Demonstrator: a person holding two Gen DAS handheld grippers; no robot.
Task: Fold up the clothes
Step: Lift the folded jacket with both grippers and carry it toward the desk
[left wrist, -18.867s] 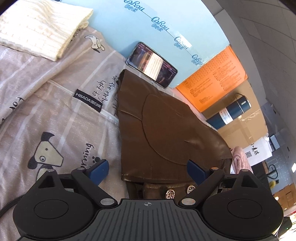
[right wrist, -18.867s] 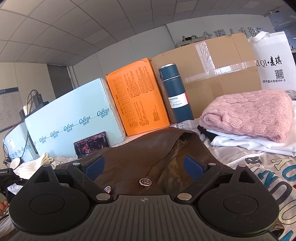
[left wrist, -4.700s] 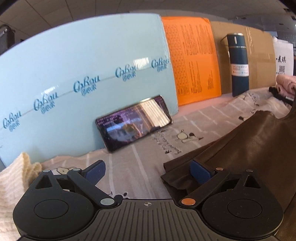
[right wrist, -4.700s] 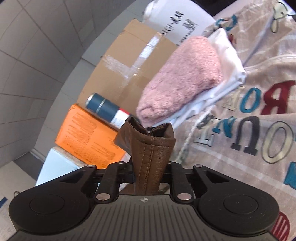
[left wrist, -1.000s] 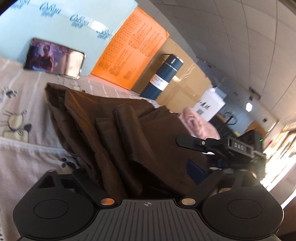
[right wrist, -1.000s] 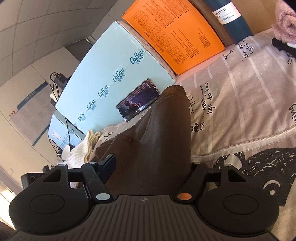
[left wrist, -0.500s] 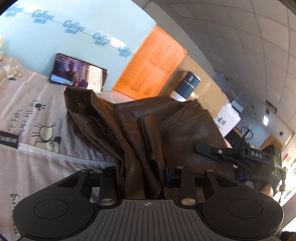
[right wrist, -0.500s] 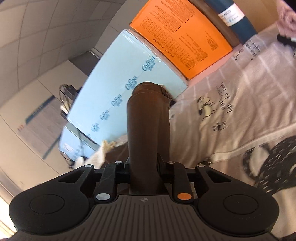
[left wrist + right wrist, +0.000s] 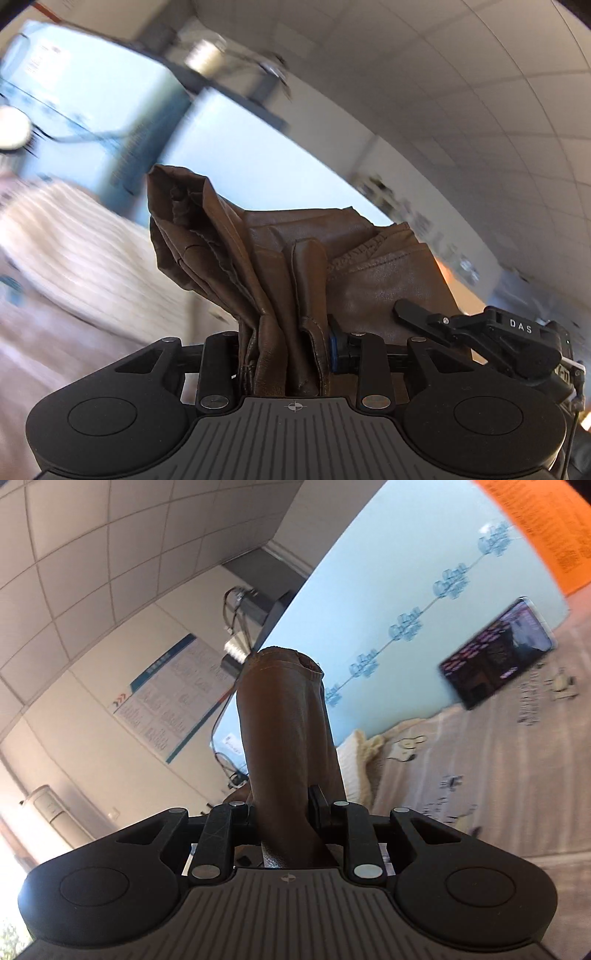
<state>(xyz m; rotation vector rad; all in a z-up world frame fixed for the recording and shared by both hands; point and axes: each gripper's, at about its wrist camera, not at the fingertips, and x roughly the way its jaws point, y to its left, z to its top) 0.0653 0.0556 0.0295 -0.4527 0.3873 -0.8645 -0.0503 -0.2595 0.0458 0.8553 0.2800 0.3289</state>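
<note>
- My left gripper [image 9: 286,354] pinches a thick bunch of the brown leather garment [image 9: 291,258].
- My right gripper [image 9: 282,823] clamps another fold of it, so it hangs between both tongs above the printed bedsheet [image 9: 491,775].
- Judged step: carrying the garment; next I need to lay it flat, edges aligned.

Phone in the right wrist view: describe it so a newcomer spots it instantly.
Find the long pale blue board standing behind the printed bedsheet. The phone leans against the board's foot, near the orange panel. It is the only dark, glossy rectangle with a lit screen.
</note>
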